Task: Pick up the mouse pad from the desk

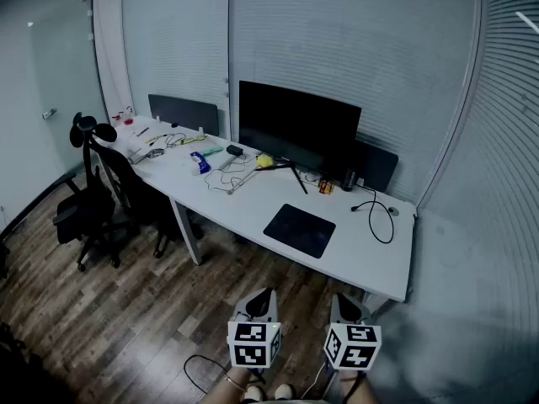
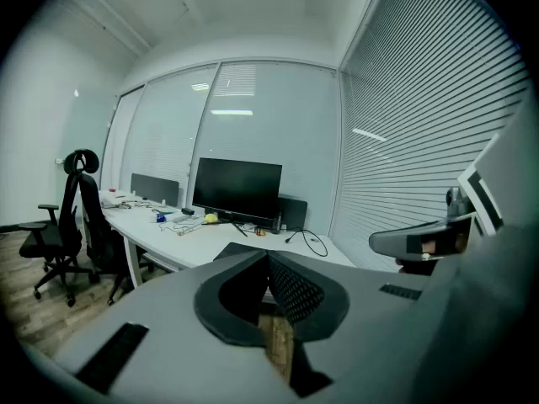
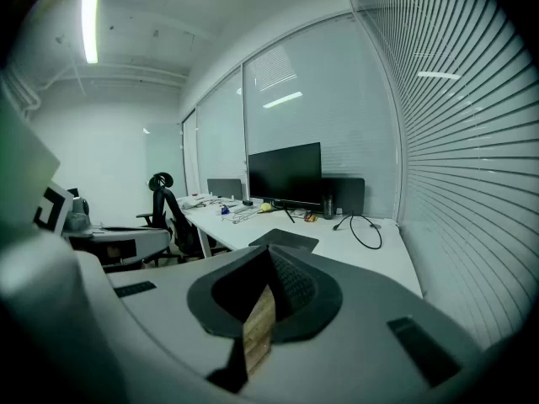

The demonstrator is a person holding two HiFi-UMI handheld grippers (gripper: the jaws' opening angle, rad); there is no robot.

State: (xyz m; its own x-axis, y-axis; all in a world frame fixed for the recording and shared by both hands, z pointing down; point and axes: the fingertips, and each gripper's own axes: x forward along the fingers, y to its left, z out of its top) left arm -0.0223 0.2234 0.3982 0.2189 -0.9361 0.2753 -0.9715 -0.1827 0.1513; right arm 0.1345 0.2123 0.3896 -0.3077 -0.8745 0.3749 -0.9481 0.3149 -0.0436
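Note:
A dark rectangular mouse pad point(image 1: 300, 230) lies flat near the front edge of the white desk point(image 1: 379, 255), in front of the monitor; it also shows in the right gripper view as the mouse pad point(image 3: 286, 239) and as a dark sliver, the mouse pad point(image 2: 238, 248), in the left gripper view. My left gripper point(image 1: 263, 298) and right gripper point(image 1: 344, 303) hang side by side over the floor, well short of the desk. Both are shut with nothing between their jaws. Each gripper's marker cube sits below it in the head view.
A black monitor point(image 1: 296, 126) stands at the back of the desk. A black cable point(image 1: 377, 215) loops to the pad's right. Small clutter and cords point(image 1: 221, 167) lie to its left. A black office chair point(image 1: 93, 192) stands at the desk's left end, on wooden floor point(image 1: 109, 310).

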